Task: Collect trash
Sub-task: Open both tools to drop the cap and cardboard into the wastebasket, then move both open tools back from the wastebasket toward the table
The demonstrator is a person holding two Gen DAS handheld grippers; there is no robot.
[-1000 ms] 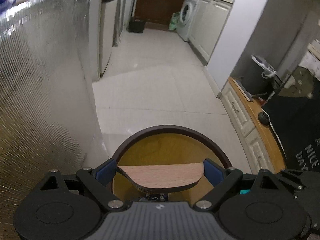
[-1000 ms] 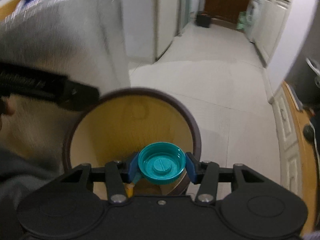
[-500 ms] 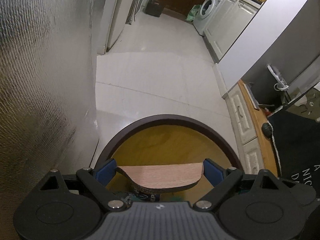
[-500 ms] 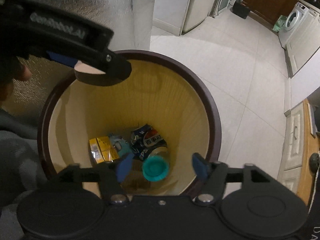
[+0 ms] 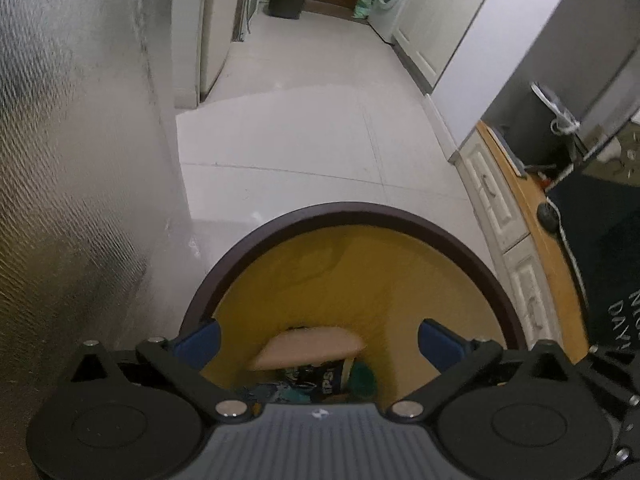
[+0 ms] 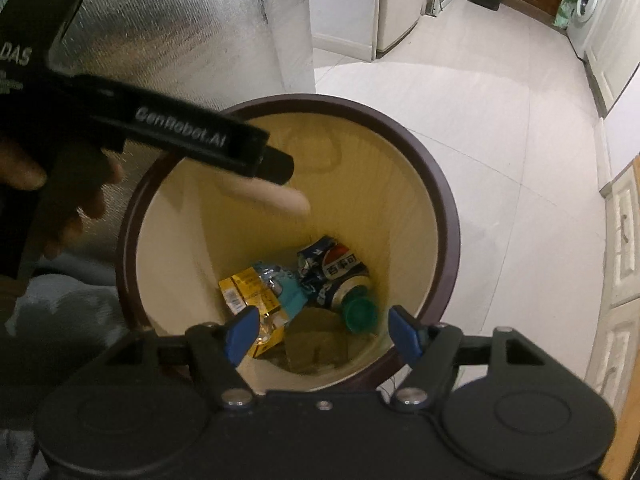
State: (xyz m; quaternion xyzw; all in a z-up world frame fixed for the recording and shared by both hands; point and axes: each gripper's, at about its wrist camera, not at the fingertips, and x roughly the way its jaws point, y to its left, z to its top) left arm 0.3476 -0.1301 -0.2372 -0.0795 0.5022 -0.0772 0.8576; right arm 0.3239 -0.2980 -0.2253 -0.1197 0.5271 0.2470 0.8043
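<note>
Since 1 s ago the left gripper (image 5: 318,340), jaws opening, let go of the wood piece (image 5: 308,348), now loose in the trash bin (image 5: 352,216), & the right gripper (image 6: 322,334) dropped its teal cap (image 6: 360,314) onto the bin's litter.

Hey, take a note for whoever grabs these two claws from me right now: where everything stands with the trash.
Left claw: jaws opening, nothing between the pads; the wooden piece it let go is dropping into the bin.
Right claw: open and empty, over the bin.
In the bin: teal cap, crushed cola can, yellow carton, foil wrapper.
Done: cap binned, wooden piece released.
Left: nothing in either claw; look beyond these views for more trash.
</note>
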